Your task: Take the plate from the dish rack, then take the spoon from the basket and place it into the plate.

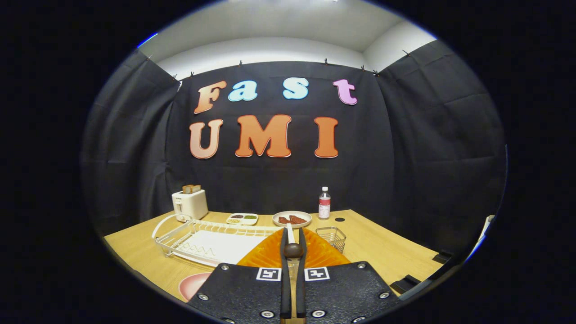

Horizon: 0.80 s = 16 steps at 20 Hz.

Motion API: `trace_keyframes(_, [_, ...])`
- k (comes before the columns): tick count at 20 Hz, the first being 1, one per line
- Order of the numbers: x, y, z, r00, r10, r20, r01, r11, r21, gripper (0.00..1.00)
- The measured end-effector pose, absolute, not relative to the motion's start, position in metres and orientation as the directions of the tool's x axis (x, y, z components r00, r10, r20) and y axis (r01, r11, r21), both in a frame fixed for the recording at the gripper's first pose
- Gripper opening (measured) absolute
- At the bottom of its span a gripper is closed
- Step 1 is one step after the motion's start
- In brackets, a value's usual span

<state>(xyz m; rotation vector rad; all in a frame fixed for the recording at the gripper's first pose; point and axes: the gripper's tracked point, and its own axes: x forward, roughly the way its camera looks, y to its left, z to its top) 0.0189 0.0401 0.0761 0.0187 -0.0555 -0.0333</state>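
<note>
We see one gripper [293,245] over a light wooden table [387,252], its two fingers drawn almost together and pinching one spoon [291,243] between them; the spoon's pale handle stands up past the fingertips and a dark rounded part of it sits in the narrow gap. Directly beneath the fingers lies one orange ribbed plate [315,254], flat on the table. To one side of the plate rests one white wire dish rack [180,231] with a white tray in its base. On the other side, just beyond the plate, stands one small wire basket [331,237]. Farther back we count one white toaster [190,204] with bread in its slots, one white divided dish [242,219] holding three portions of food, one pale bowl [292,218] with reddish pieces in it, and one clear bottle [324,203] with a white cap and a red label. One pink round dish [192,284] peeks out near the gripper's body, partly hidden. Black cloth walls close the booth behind the table.
</note>
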Motion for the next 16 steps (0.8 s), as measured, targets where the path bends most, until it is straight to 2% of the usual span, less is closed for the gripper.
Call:
trace_keyframes(10, [0.009, 0.138, 0.015, 0.988, 0.153, 0.011, -0.153, 0.988, 0.013, 0.04])
trace_keyframes(16, [0.021, 0.162, -0.014, 0.981, 0.193, -0.002, -0.193, 0.981, 0.003, 0.05])
